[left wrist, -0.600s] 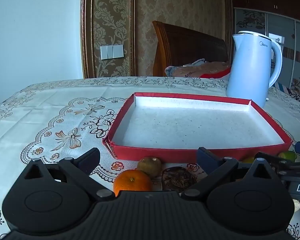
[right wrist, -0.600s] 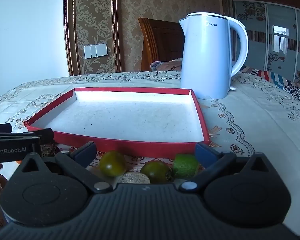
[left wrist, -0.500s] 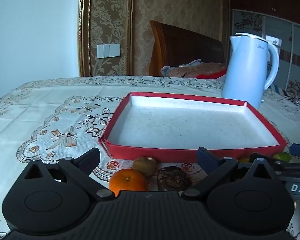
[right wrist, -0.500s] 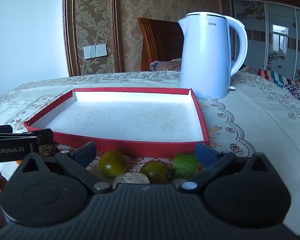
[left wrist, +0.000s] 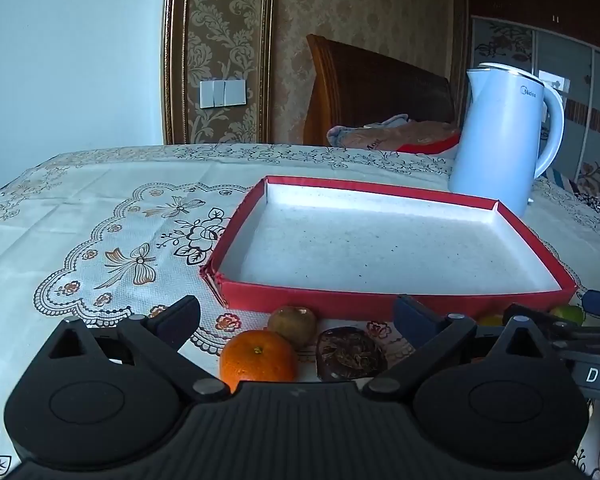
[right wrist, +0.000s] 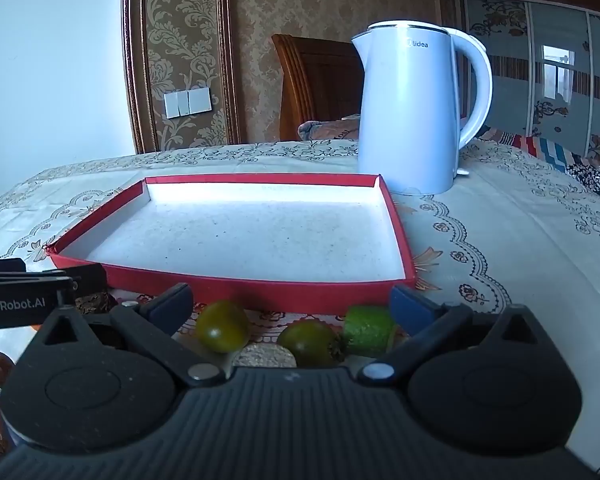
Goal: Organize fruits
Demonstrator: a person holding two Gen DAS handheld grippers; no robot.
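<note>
1. Table [left wrist: 80, 208]: covered with an embroidered cloth; it carries every item below.
2. Red tray [left wrist: 380, 304]: shallow, white-floored, holding nothing; the presumed destination. Its near wall stands between the fruit and the floor, so each piece must be lifted over it. Risk: a low carry could strike the thin wall and push the tray toward the kettle.
3. Kettle [right wrist: 408, 112]: upright, just behind the tray's far right corner; a long reach could knock it.
4. Left gripper [left wrist: 296, 312]: jaws spread wide, holding nothing, low over the cloth.
5. Right gripper [right wrist: 290, 306]: jaws likewise wide and unloaded. The two tools sit close side by side; each shows at the edge of the other's view, so simultaneous reaches may collide.
6. Orange [left wrist: 258, 360]: on the cloth before the tray, between the left fingers. Round; a glancing closure could roll it.
7. Dark wrinkled fruit [left wrist: 350, 350]: just right of the orange; possibly soft, liable to crush.
8. Brown fruit [left wrist: 292, 324]: behind the orange, close to the tray wall; little room for a finger.
9. Cut lime piece [right wrist: 370, 330]: by the right fingertip.
10. Two dark green fruits [right wrist: 222, 326] [right wrist: 310, 344]: between the right fingers; the right one touches or nearly touches the lime, so one closure may catch both.
</note>
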